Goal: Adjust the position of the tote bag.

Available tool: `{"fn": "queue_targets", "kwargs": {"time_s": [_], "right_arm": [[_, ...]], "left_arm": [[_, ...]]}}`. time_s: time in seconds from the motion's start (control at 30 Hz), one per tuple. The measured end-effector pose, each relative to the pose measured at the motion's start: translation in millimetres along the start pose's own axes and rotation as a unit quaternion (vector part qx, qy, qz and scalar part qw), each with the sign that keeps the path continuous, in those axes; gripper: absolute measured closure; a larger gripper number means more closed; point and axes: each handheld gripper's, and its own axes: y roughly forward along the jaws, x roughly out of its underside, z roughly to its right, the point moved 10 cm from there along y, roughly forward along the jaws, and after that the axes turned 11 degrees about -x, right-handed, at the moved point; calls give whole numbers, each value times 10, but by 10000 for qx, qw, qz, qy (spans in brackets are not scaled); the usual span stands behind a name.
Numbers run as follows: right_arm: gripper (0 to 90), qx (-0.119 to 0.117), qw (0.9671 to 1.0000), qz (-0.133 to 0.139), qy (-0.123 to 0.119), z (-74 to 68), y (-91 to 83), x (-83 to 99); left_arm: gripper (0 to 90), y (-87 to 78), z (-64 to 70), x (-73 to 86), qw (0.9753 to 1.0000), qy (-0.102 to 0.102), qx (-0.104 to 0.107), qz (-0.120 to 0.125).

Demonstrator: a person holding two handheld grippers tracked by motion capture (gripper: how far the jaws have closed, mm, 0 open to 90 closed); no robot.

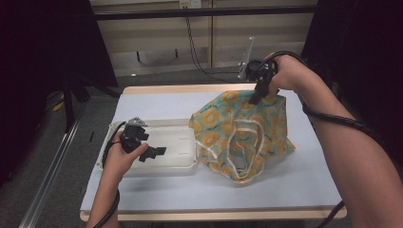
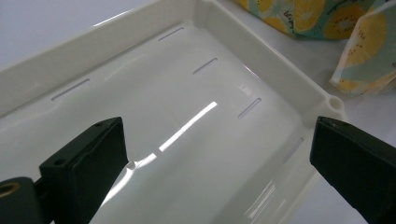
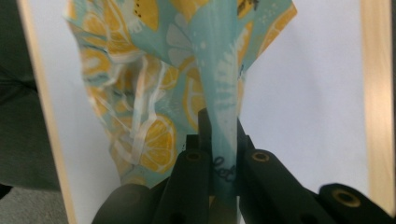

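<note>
A teal cloth bag (image 1: 242, 135) printed with yellow lemon slices lies on the right half of the table, its white handles loose on top. My right gripper (image 1: 255, 96) is shut on the bag's far edge and holds it lifted; in the right gripper view the teal fabric (image 3: 219, 116) is pinched between the black jaws, gripper (image 3: 219, 140). My left gripper (image 1: 159, 152) is open over the white plastic tray (image 1: 183, 124). In the left gripper view its jaws stand wide apart, gripper (image 2: 219, 144), above the bare tray floor (image 2: 187, 93), with nothing between them.
The table top (image 1: 157, 102) is pale lavender with a wooden rim. A corner of the bag (image 2: 364, 56) lies just past the tray's right wall. Cables trail from both grippers. Dark curtains and a metal frame stand beyond the table.
</note>
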Motion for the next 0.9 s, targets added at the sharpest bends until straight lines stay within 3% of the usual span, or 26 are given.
{"fn": "queue_targets", "kwargs": {"time_s": [0.03, 0.07, 0.13, 0.2, 0.23, 0.4, 0.43, 0.5, 0.53, 0.63, 0.9], "right_arm": [[900, 0, 10000, 0, 0, 0, 0, 0], [888, 34, 9998, -75, 176, 6, -1, 41], [858, 34, 9998, 5, 195, -1, -8, 36], [785, 70, 9992, 67, 380, -19, -34, 69], [772, 93, 9991, 81, 413, -21, -45, 86], [719, 80, 9974, 202, 686, -57, -75, 167], [694, 70, 9956, 316, 877, -67, -98, 207], [690, 74, 9953, 343, 904, -70, -110, 228], [676, 78, 9936, 407, 1050, -95, -132, 268], [646, 124, 9921, 384, 1184, -124, -156, 316], [663, 278, 9877, 443, 1476, -142, -298, 463]], "left_arm": [[37, 2, 2, -3, 10000, 11, -6, 10], [39, -2, 26, 0, 10000, -7, 79, -32], [42, 7, 37, -9, 10000, -34, 82, 2], [43, 13, 52, -18, 10000, -17, 83, 8], [45, 7, 71, -29, 9999, 70, 144, -8], [49, 5, 143, -64, 9997, 100, 210, 86], [49, 8, 150, -73, 9997, 132, 180, 108], [49, -3, 180, -82, 9994, 172, 268, 96], [48, -15, 206, -104, 9993, 194, 307, 132], [39, -48, 292, -174, 9983, 280, 452, 246], [21, -97, 469, -375, 9956, 477, 691, 414]]}}
